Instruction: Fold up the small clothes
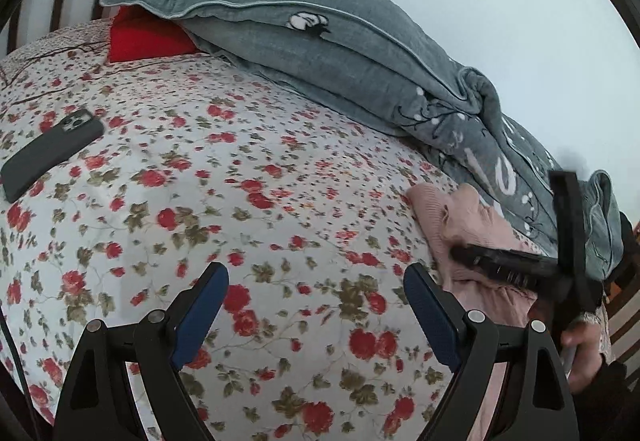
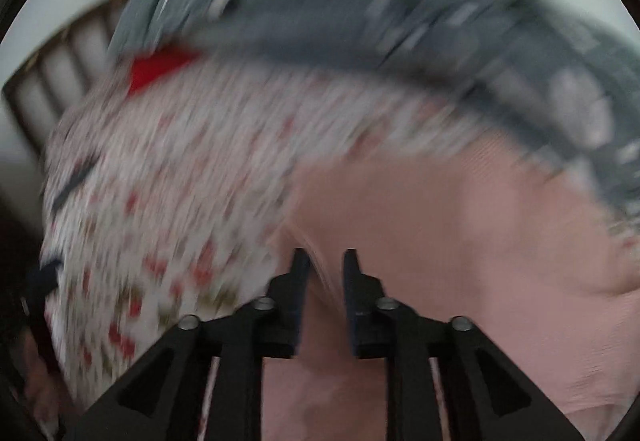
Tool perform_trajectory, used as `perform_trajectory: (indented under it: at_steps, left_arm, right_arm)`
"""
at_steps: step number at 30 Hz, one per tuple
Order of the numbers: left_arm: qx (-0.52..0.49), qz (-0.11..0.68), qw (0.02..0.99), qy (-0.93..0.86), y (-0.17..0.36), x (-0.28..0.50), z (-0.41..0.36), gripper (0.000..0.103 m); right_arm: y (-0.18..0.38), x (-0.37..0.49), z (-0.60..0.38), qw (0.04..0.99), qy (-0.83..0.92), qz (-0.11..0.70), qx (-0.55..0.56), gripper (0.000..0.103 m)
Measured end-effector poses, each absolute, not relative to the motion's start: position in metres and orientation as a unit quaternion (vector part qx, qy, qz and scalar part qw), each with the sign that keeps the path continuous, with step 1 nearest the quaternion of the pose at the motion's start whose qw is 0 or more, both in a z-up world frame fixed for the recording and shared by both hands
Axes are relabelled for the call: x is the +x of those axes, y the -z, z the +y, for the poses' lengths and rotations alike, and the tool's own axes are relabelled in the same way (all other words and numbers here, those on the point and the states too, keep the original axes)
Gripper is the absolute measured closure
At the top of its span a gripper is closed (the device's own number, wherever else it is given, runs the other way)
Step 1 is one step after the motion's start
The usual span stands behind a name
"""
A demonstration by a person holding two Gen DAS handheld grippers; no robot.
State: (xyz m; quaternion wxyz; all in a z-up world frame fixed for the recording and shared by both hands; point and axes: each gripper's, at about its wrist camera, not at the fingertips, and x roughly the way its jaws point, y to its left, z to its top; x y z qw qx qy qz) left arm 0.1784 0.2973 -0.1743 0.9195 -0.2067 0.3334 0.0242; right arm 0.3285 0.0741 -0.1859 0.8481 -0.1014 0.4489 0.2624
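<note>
We held the left gripper [image 1: 316, 289] wide apart and empty above the floral bedsheet [image 1: 240, 181]. The pink knitted garment [image 1: 460, 225] lay crumpled at the sheet's right edge, against the grey quilt [image 1: 320, 25]. Our right gripper [image 2: 323, 261] hung over that garment, jaws parted a little; the blurred view showed a pink fold between the tips, though whether they pressed it we could not tell. A phone [image 1: 52, 153] lay on the sheet, far left.

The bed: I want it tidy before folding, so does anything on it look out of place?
Yes. A dark phone lies on the floral sheet, nothing to do with clothes. The grey quilt is bunched along the far side, partly over a red pillow.
</note>
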Motion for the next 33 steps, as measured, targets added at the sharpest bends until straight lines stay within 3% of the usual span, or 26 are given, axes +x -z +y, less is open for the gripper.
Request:
perform_trajectory:
  at_steps: [6, 14, 20, 22, 24, 25, 27, 28, 29, 30, 33]
  left_arm:
    - [-0.177, 0.361, 0.915, 0.023, 0.173, 0.211, 0.255, 0.014]
    - [-0.16, 0.408, 0.894, 0.092, 0.178, 0.288, 0.18, 0.019]
    - [-0.174, 0.435, 0.88, 0.076, 0.192, 0.333, 0.164, 0.047]
    - [-0.19, 0.45, 0.868, 0.088, 0.2, 0.341, 0.164, 0.071]
    - [-0.192, 0.457, 0.865, 0.085, 0.204, 0.345, 0.163, 0.077]
    - [-0.185, 0.45, 0.869, 0.088, 0.203, 0.342, 0.16, 0.084]
    - [-0.176, 0.437, 0.877, 0.091, 0.196, 0.337, 0.159, 0.088]
    - [-0.181, 0.429, 0.88, 0.094, 0.192, 0.334, 0.16, 0.088]
    - [-0.196, 0.414, 0.883, 0.099, 0.186, 0.328, 0.163, 0.089]
    - [-0.208, 0.403, 0.885, 0.103, 0.182, 0.323, 0.165, 0.089]
    - [-0.187, 0.417, 0.887, 0.074, 0.191, 0.331, 0.161, 0.088]
  right_arm:
    - [0.142, 0.288, 0.008, 0.881, -0.265, 0.39, -0.048, 0.038]
    - [0.119, 0.295, -0.163, 0.934, -0.106, 0.34, 0.003, 0.033]
    - [0.16, 0.33, -0.252, 0.915, -0.027, 0.397, 0.063, 0.033]
    - [0.178, 0.342, -0.262, 0.898, -0.041, 0.428, 0.094, 0.033]
    - [0.188, 0.349, -0.26, 0.889, -0.059, 0.44, 0.11, 0.033]
    - [0.192, 0.354, -0.258, 0.886, -0.066, 0.444, 0.115, 0.033]
    - [0.203, 0.368, -0.25, 0.875, -0.073, 0.465, 0.116, 0.033]
    - [0.206, 0.37, -0.241, 0.87, -0.071, 0.474, 0.116, 0.036]
    - [0.2, 0.369, -0.24, 0.876, -0.076, 0.461, 0.119, 0.063]
    - [0.192, 0.364, -0.241, 0.887, -0.076, 0.44, 0.12, 0.082]
    - [0.173, 0.352, -0.244, 0.912, -0.104, 0.378, 0.118, 0.083]
